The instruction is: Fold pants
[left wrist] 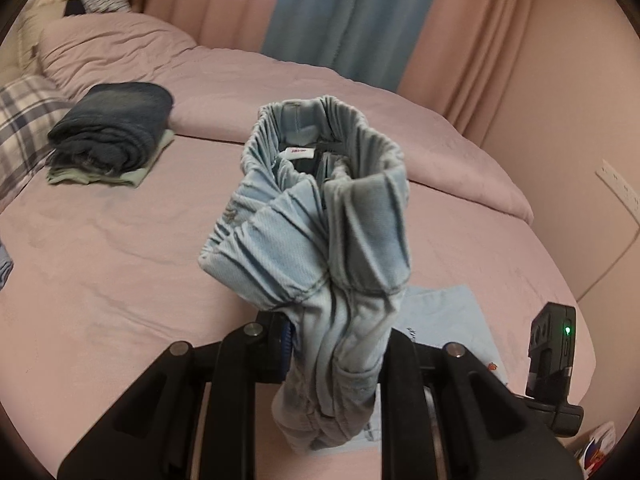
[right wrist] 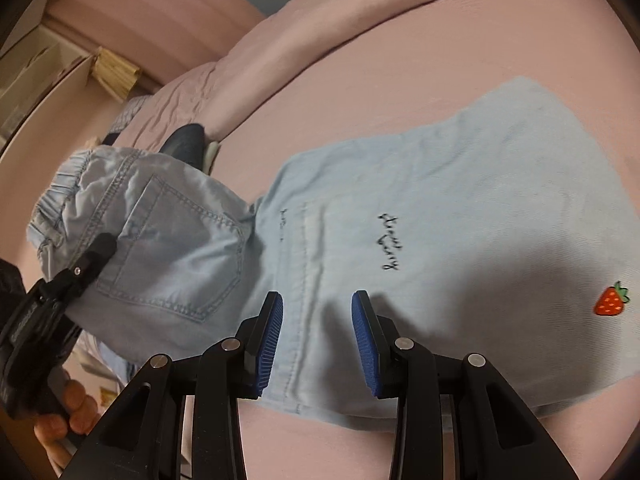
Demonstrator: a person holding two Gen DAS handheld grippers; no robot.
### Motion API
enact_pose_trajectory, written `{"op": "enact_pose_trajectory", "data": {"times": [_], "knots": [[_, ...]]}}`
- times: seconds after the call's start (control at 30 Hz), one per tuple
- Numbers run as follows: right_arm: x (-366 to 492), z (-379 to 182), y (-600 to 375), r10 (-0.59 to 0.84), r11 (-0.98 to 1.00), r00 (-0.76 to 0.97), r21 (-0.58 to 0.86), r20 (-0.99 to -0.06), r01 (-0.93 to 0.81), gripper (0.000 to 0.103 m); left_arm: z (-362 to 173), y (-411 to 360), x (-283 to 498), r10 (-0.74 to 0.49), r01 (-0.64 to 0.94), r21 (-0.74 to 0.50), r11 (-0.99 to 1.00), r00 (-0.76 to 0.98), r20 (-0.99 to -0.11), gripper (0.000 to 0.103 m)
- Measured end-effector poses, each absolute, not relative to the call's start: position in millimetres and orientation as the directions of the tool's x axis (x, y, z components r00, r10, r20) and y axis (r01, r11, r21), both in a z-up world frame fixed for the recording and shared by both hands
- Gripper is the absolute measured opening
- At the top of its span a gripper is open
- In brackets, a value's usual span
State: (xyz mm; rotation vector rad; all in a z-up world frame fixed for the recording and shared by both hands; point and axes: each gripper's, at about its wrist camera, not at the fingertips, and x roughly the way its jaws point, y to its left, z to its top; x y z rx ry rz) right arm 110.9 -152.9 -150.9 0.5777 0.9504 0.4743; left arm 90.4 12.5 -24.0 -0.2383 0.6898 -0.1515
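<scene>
Left wrist view: the left claw (left wrist: 334, 354) is closed on the bunched upper part of the light blue pants (left wrist: 320, 216), which are held lifted above the bed (left wrist: 120, 264). The gathered elastic waistband is turned toward the camera, and a white label (left wrist: 300, 153) with red print, too small to be read, is sewn inside it. A stack of folded clothes (left wrist: 114, 130), dark denim on a pale green item, lies further up the bed. Pink and blue curtains (left wrist: 352, 12) hang behind.

Right wrist view: the right claw (right wrist: 318, 340) is held wide open, with nothing between its blue pads (right wrist: 270, 350), just above the pants leg spread flat on the bed. Black script embroidery (right wrist: 391, 242) is seen sideways and cannot be read with certainty. A strawberry patch (right wrist: 611, 299) is set near the leg edge. A stitched back pocket (right wrist: 180, 256) is visible beside the left claw.
</scene>
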Motion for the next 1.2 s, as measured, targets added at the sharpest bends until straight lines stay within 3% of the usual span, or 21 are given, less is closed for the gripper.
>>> {"op": "enact_pose_trajectory", "data": {"times": [0.2,0.4,0.77,1.2], "knots": [[105.8,-149.5,-170.3,0.628,0.726,0.517,0.677,-0.582,-0.119,0.036,-30.2,-12.8,86.2,-0.249,0.118,-0.244,0.963,0.743,-0.621,0.018],[100.0,-154.1,-195.6,0.655,0.649,0.553,0.758,-0.515,-0.061,0.046,-35.0,-44.1,85.9,-0.269,0.193,-0.187,0.963,0.721,-0.638,0.018],[103.1,-185.4,-234.2,0.814,0.221,0.548,0.975,-0.194,0.016,0.066,-60.6,-77.5,95.0,-0.286,0.304,-0.101,0.947,0.663,-0.692,0.018],[101.9,-199.5,-249.4,0.827,0.008,0.560,0.997,-0.047,0.071,0.071,-90.3,-108.2,107.6,-0.232,0.419,0.064,0.906,0.617,-0.752,0.022]]}}
